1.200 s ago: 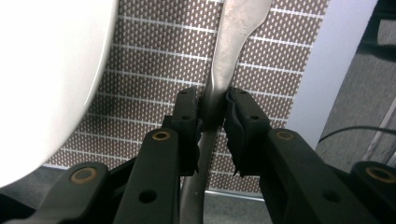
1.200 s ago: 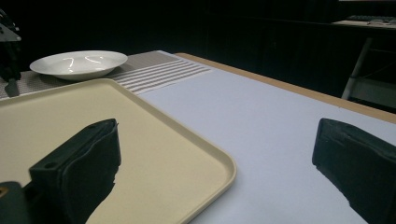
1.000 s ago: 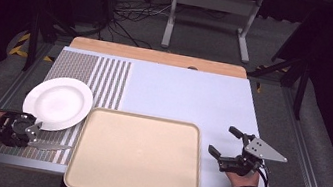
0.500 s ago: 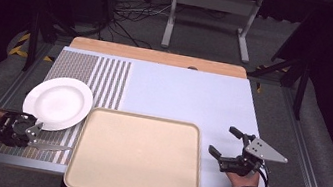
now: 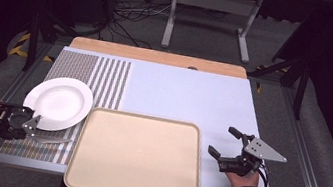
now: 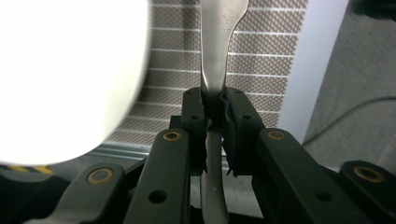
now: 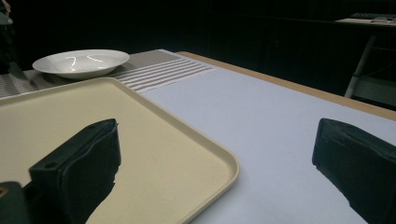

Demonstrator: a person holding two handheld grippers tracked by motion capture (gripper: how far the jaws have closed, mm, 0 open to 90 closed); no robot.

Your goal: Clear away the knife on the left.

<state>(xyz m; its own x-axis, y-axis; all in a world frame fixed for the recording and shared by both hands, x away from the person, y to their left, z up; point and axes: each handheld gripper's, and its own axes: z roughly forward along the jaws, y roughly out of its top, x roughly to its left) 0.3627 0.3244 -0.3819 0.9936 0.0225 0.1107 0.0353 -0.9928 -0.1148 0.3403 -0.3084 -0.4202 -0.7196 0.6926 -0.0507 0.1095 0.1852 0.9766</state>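
Observation:
My left gripper (image 5: pixel 33 127) is at the table's near left, shut on a silver metal utensil (image 5: pixel 53 140) that sticks out to the right over the striped mat (image 5: pixel 106 79). In the left gripper view the jaws (image 6: pixel 215 100) pinch the utensil's narrow handle (image 6: pixel 215 56), with the white plate (image 6: pixel 60 70) close on the left. The white plate (image 5: pixel 59 102) lies just beyond that gripper. A beige tray (image 5: pixel 137 154) sits at the front middle. My right gripper (image 5: pixel 221 141) stands open right of the tray, with nothing between its jaws (image 7: pixel 217 126).
The pale blue table cover (image 5: pixel 184 96) stretches behind and right of the tray. The tray's rim (image 7: pixel 205 149) runs close by my right gripper's left jaw, and the plate (image 7: pixel 81 62) is far off. A metal stand (image 5: pixel 210 9) is on the floor beyond the table.
My left gripper has risen a little, taking the utensil with it. The right gripper, plate and tray have not moved.

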